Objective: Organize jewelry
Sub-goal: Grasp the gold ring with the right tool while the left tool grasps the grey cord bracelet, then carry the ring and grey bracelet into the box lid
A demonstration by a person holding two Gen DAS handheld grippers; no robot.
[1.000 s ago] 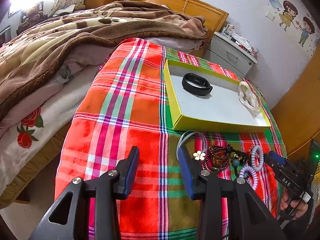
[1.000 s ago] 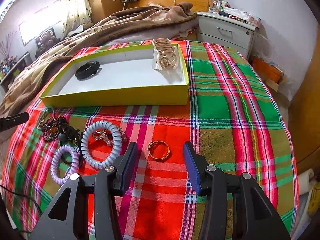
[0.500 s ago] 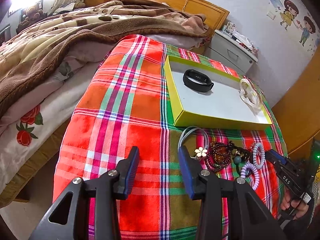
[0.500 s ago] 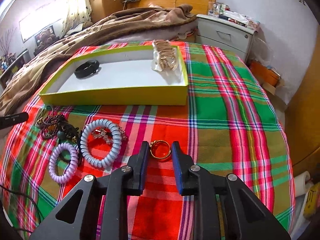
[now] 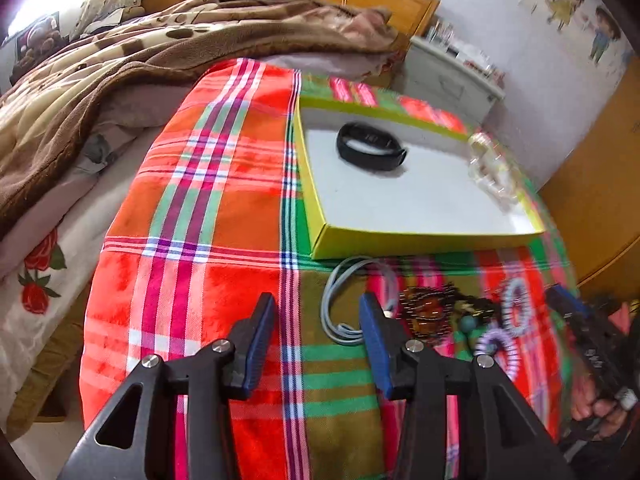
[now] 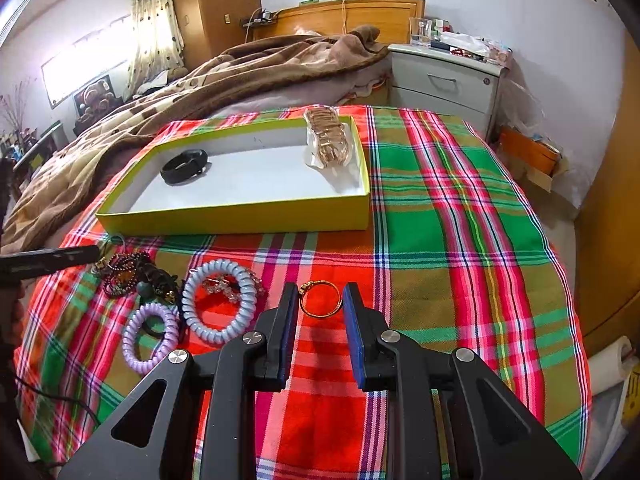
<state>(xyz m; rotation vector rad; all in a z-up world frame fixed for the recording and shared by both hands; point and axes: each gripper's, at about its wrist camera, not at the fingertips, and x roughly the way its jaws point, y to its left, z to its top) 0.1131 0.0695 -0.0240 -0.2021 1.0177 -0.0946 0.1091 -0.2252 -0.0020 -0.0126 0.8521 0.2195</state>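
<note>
My right gripper (image 6: 321, 300) is shut on a gold ring (image 6: 320, 313) that lies on the plaid cloth, one pad against each side of it. Left of the ring lie a blue coil hair tie (image 6: 219, 300), a purple coil tie (image 6: 150, 338) and dark bead bracelets (image 6: 124, 272). Behind them stands a yellow box (image 6: 240, 220) with a black band (image 6: 185, 166) and a bagged gold bracelet (image 6: 328, 142) inside. My left gripper (image 5: 316, 312) hangs over the cloth, its jaws opening. A grey cord loop (image 5: 340, 300) lies partly between them, untouched by the pads.
The plaid cloth (image 5: 200, 208) covers a round table. A bed with a brown blanket (image 5: 120, 72) lies to the left and behind, and a white nightstand (image 6: 448, 80) stands at the back right. A wooden door (image 6: 616, 220) closes off the right side.
The right jaws have closed from wide apart onto the gold ring. My left gripper has drifted toward the jewellery pile, and its jaws stand a little wider.
</note>
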